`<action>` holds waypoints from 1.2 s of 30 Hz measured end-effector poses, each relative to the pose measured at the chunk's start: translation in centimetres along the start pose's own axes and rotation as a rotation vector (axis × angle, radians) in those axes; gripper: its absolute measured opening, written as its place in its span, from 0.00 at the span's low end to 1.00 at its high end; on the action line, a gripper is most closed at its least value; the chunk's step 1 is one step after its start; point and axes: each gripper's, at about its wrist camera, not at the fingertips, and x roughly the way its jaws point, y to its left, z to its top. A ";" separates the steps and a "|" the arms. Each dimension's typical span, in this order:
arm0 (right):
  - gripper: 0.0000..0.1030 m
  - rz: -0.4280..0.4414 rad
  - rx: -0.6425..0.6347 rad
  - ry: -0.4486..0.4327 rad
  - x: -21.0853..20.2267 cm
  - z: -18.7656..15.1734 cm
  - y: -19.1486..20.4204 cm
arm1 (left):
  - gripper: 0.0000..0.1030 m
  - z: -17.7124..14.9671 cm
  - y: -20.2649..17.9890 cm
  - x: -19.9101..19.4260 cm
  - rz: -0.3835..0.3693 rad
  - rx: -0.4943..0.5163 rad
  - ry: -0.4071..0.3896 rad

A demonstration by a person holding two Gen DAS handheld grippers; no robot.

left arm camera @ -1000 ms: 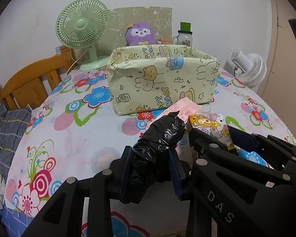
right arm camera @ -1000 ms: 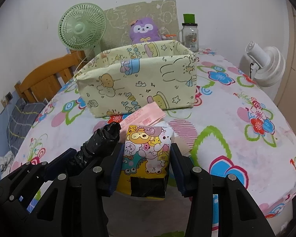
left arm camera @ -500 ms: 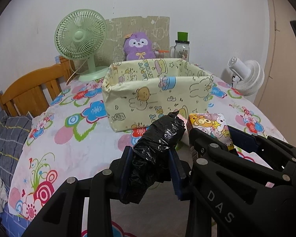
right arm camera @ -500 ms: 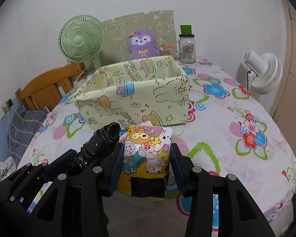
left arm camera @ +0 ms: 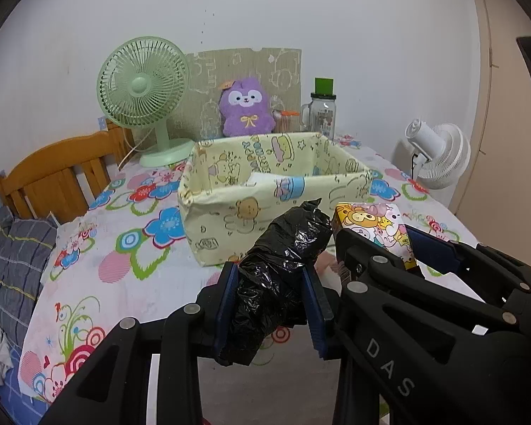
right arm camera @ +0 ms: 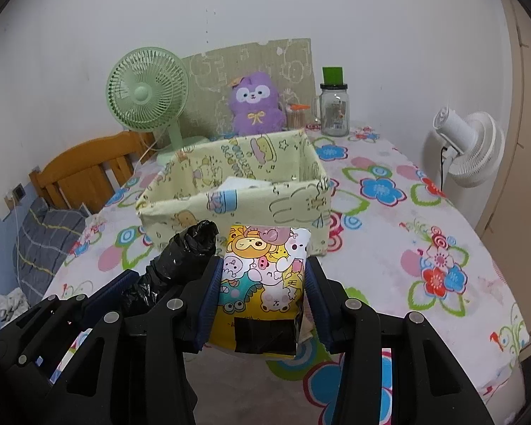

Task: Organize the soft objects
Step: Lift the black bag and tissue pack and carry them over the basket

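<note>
Two fans (left arm camera: 143, 95), one box (left arm camera: 265, 191).

Table (right arm camera: 389, 233) covered by a floral-print cloth. Resting on it: a pale yellow fabric box (right arm camera: 237, 205) near centre, open at the top; behind it a green desk fan (right arm camera: 148, 102), a purple plush toy (right arm camera: 256, 106) against a cardboard panel (right arm camera: 208, 71), and a glass jar (right arm camera: 334, 109) with a green-topped lid.
</note>
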 end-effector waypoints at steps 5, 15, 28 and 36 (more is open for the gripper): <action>0.48 0.002 0.000 -0.012 -0.2 0.6 -0.1 | 0.36 0.6 -0.1 -0.1 0.000 0.001 -0.012; 0.48 0.008 -0.018 -0.042 -0.6 2.1 0.1 | 0.36 1.9 0.0 -0.3 0.003 -0.005 -0.040; 0.48 0.008 -0.040 -0.082 -0.8 4.2 0.1 | 0.36 3.9 0.0 -0.5 -0.007 -0.001 -0.073; 0.48 0.008 -0.051 -0.096 -0.4 5.1 0.2 | 0.36 4.9 0.2 -0.1 -0.005 -0.002 -0.084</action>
